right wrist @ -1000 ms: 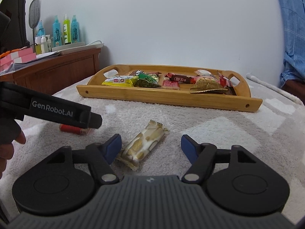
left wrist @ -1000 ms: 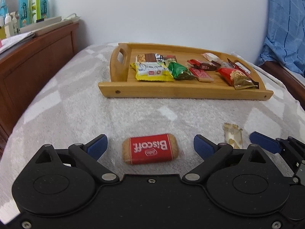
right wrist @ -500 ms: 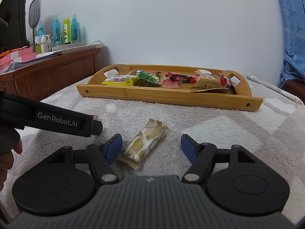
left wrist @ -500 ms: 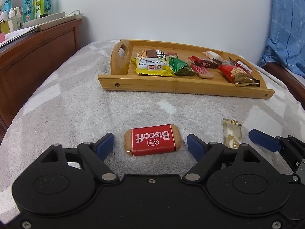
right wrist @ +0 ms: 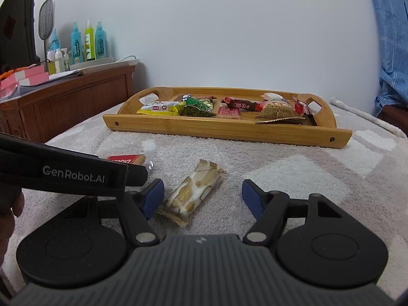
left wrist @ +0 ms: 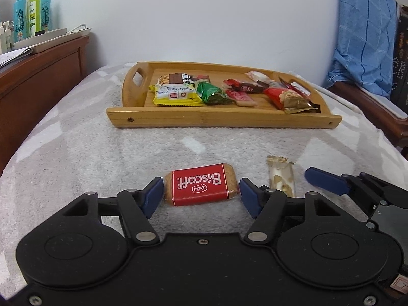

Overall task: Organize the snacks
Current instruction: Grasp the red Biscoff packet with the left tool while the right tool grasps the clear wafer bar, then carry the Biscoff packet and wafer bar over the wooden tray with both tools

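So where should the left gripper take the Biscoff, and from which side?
Across its two short ends, coming in low from the near side. The Biscoff lies flat on the towel with its long axis crosswise, already between the fingers of the left gripper, whose jaws are closing. The biscuit ends are firm; the flat top offers nothing to pinch.

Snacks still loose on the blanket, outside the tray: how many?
2. The Biscoff biscuit lies between the closing left gripper jaws; the white-gold bar lies between the closing right gripper jaws.
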